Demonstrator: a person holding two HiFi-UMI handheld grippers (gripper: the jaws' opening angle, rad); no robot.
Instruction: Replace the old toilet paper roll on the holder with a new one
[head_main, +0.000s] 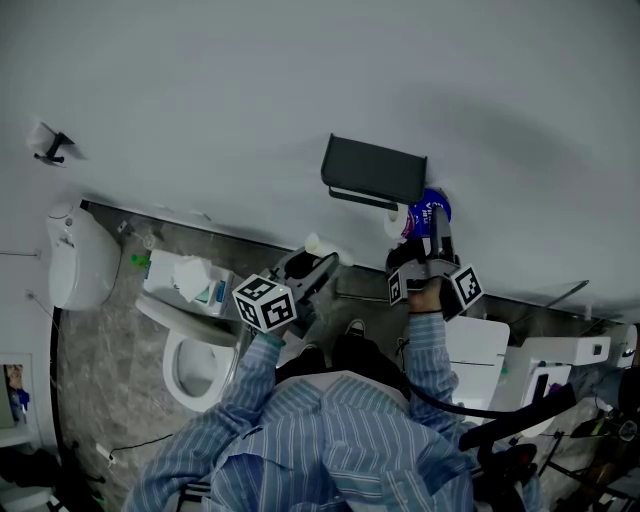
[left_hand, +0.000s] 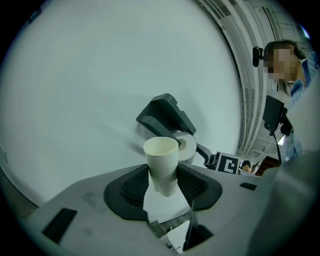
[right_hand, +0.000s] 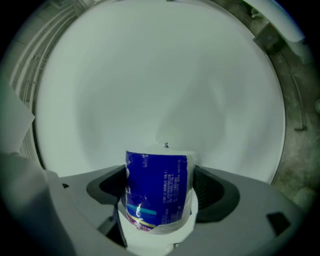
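Observation:
A black wall-mounted holder (head_main: 375, 170) with a flip cover hangs on the pale wall; it also shows in the left gripper view (left_hand: 165, 116). My right gripper (head_main: 432, 228) is shut on a new roll in a blue wrapper (head_main: 428, 210), held right at the holder's lower right end. In the right gripper view the wrapped roll (right_hand: 157, 192) fills the gap between the jaws (right_hand: 159, 197). My left gripper (head_main: 318, 262) is lower left of the holder, shut on an empty cardboard tube (left_hand: 161, 165). The new roll's white end (left_hand: 186, 147) shows behind the tube.
A toilet (head_main: 195, 365) stands at the lower left with a tissue pack (head_main: 188, 280) on a ledge by it. A white unit (head_main: 80, 255) hangs on the wall at far left. A white cabinet (head_main: 478, 350) stands to the right.

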